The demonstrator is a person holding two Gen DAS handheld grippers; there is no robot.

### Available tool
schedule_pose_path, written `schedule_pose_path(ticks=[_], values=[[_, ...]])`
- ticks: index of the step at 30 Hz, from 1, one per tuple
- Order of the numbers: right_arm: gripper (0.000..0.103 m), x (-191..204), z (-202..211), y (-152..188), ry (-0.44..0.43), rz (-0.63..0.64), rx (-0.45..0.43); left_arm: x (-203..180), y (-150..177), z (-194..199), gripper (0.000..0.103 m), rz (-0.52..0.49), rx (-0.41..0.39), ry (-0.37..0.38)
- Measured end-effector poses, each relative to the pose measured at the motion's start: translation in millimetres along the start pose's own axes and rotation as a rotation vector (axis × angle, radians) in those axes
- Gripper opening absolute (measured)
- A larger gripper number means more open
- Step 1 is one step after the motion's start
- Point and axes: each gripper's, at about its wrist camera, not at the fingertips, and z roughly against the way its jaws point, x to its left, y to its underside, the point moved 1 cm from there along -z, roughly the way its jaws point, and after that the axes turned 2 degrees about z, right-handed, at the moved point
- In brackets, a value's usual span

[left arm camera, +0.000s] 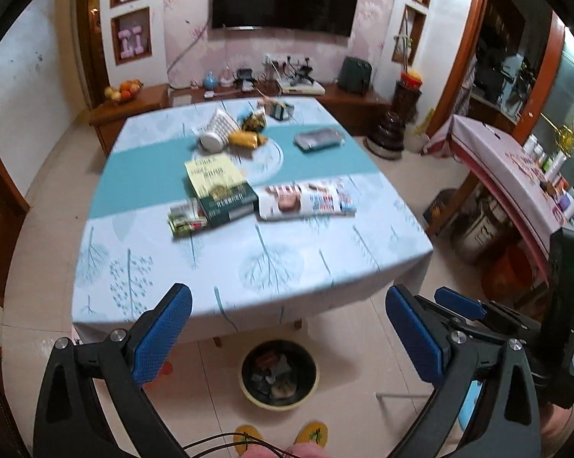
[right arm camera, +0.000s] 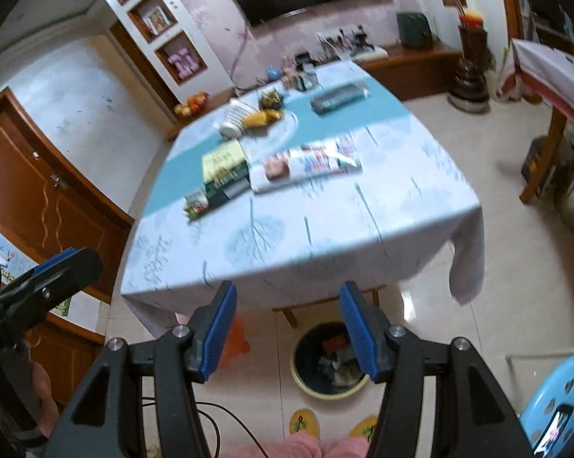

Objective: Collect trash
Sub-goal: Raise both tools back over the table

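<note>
A round trash bin with several scraps inside stands on the floor in front of the table; it also shows in the right wrist view. On the table lie a yellow wrapper, a dark crumpled wrapper, a white tipped-over cup and a small green packet. My left gripper is open and empty above the bin, before the table's near edge. My right gripper is open and empty, also held above the bin. The right gripper shows in the left wrist view.
The table has a blue-and-white cloth, with a thick book, a magazine and a flat grey case. A blue stool stands at right. A side table with bottles is further right. My slippers are below.
</note>
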Motion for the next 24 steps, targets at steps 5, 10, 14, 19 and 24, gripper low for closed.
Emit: schedule_pose_path(ticks=[5,10,14,19,24], values=[[0.057,5.5,12.4,-20.8,-0.020,0.041,-0.043,-5.3,-18.3,6.0,0.101,-0.001,-0.040,-0.039],[0.057,6.5,17.6,-42.2,-0.034,0.059,-0.082,-9.3,-32.0,8.7,0.101,-0.007,-0.069,-0.055],[0.057,4.0,15.4,-57.0,-0.031,0.066,-0.096,-10.3,-45.1,3.3,0.101,-0.019,-0.069,-0.065],[0.057,-1.4,5.4,-76.2,-0.018,0.052,-0.106,0.2,-68.0,-15.0,0.101,-0.023,-0.067,-0.073],[0.057,-2.3,-16.5,-97.2,0.009,0.027,-0.104,28.0,-105.7,-49.5,0.101,0.000,-0.028,-0.043]])
